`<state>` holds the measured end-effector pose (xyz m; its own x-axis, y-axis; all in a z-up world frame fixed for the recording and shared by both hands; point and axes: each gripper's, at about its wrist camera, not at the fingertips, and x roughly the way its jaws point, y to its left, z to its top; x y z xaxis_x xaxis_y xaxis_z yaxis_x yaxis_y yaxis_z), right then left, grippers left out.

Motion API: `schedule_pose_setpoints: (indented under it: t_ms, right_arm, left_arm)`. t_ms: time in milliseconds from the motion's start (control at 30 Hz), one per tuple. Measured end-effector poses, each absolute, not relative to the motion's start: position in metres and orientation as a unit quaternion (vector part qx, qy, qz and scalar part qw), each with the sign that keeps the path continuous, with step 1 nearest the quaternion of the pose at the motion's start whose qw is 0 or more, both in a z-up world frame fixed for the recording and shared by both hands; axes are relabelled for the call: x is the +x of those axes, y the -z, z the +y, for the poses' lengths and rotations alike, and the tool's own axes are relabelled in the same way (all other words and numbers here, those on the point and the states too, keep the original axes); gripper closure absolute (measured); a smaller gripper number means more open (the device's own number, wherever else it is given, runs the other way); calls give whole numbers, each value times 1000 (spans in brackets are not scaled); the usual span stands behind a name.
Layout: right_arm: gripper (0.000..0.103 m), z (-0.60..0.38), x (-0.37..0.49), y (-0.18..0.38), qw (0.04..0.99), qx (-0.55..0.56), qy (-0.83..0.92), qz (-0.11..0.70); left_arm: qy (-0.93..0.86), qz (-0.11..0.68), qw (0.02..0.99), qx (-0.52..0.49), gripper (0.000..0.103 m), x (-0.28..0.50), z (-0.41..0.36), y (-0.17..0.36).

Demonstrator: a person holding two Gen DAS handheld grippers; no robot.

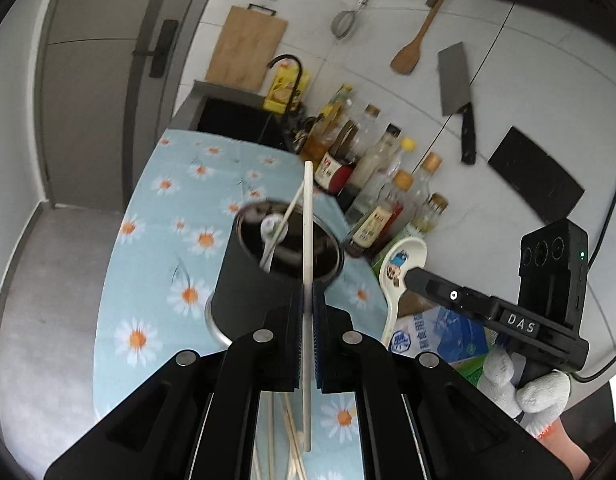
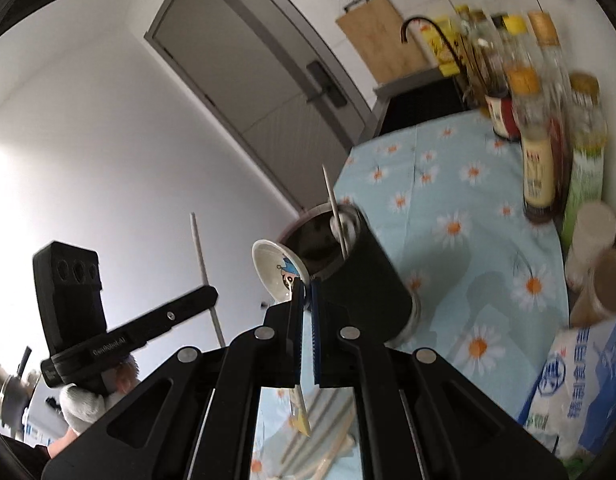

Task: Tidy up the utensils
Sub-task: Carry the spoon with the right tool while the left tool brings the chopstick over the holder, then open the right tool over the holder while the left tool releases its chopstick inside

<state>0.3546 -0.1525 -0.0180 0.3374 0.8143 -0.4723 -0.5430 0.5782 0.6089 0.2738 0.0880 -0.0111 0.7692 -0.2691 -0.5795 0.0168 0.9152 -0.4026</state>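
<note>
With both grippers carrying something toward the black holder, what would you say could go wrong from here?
1. The left gripper pinches the long white chopstick near its lower part, so it may pivot and miss the black holder.
2. The right gripper holds the ceramic spoon by its thin handle; it may slip.
3. The grippers are close together and might collide over the opening.

Each view looks forward along its own gripper, tilted down and close above the daisy-print tabletop [image 1: 148,240]. Both share the black holder [image 1: 256,280] [image 2: 363,280], bottles [image 1: 371,184] and door [image 1: 96,60]; each sees the other gripper.
</note>
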Motion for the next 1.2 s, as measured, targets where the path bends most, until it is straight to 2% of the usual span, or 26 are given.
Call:
schedule_pose_setpoints:
  t_ms: [667,833,1200]
  right_arm:
    - [98,-115,392,-65,872,170,-383,254]
    - [98,-111,407,-62,877,176,-371,249]
    - [98,-105,423,-22,873,196,-354,272]
  left_arm:
    - [141,180,964,-140,100,321,127,-68]
    - [144,165,967,-134,99,330,128,-65]
    - [144,200,961,-128,99,357,119,-28]
